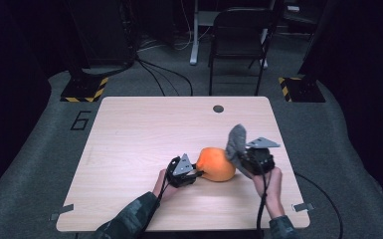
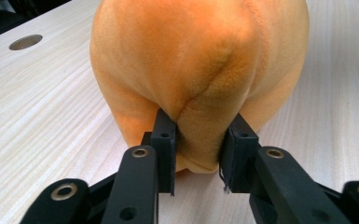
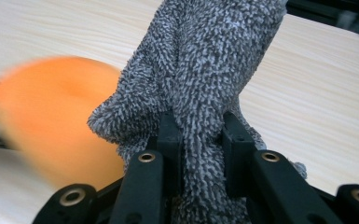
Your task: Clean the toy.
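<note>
Showing: two hand-held grippers working at an orange plush item on a pale wooden table (image 1: 129, 134)
Orange plush item (image 1: 217, 163): soft and rounded, resting on the table in its near-right part, between the two grippers
Left gripper (image 1: 195, 173): just left of the plush item, low at table level; in the left gripper view its jaws are clamped on a fold of the orange fabric (image 2: 200, 135) at the item's near end, the pile bulging between the pads
Grey cloth (image 1: 237, 141): nubby, towel-like; it stands up from the right gripper, tilted toward the far left, just right of the plush item and above the tabletop
Right gripper (image 1: 239, 158): just right of the plush item, jaws closed tight on the lower part of the grey cloth (image 3: 205, 93), which rises between them
Left hand (image 1: 161, 184): near side, sleeve entering from the bottom edge
Round hole (image 1: 218, 108): far edge of the table, well apart from the work
Chair (image 1: 239, 35): on the floor beyond the table
</note>
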Demonstrator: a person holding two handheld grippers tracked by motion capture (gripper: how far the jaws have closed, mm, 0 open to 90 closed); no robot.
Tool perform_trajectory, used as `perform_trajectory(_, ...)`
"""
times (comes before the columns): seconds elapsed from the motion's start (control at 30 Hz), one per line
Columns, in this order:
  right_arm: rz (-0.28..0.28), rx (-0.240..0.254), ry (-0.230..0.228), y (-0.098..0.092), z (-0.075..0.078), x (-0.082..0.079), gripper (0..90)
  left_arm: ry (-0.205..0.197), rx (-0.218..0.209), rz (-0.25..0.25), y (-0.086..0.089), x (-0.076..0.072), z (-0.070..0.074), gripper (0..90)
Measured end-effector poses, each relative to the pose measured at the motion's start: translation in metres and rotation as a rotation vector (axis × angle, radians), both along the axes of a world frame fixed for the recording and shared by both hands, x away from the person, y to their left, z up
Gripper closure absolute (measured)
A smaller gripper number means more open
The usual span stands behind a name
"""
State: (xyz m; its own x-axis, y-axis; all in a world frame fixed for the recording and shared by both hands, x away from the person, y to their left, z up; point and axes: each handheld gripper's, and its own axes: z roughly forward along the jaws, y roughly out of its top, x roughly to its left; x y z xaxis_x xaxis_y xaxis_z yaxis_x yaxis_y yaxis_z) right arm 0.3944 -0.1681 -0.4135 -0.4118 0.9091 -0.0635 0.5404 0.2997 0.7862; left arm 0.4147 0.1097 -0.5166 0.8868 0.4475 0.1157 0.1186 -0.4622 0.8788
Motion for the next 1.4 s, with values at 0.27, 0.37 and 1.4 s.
perform_trajectory(0.27, -0.177, 0.033, 0.102, -0.064, -0.03, 0.012, 73.2, -0.01, -0.012, 0.001, 0.0, -0.002, 0.002, 75.4)
perform_trajectory(0.37, -0.184, 0.025, 0.126, -0.064, -0.037, 0.015, 73.1, -0.028, -0.024, 0.002, -0.001, -0.004, 0.003, 78.4)
perform_trajectory(1.4, -0.195, 0.01, 0.109, -0.061, -0.029, 0.016, 73.1, 0.394, -0.331, 0.104, 0.019, -0.006, 0.062, 80.8)
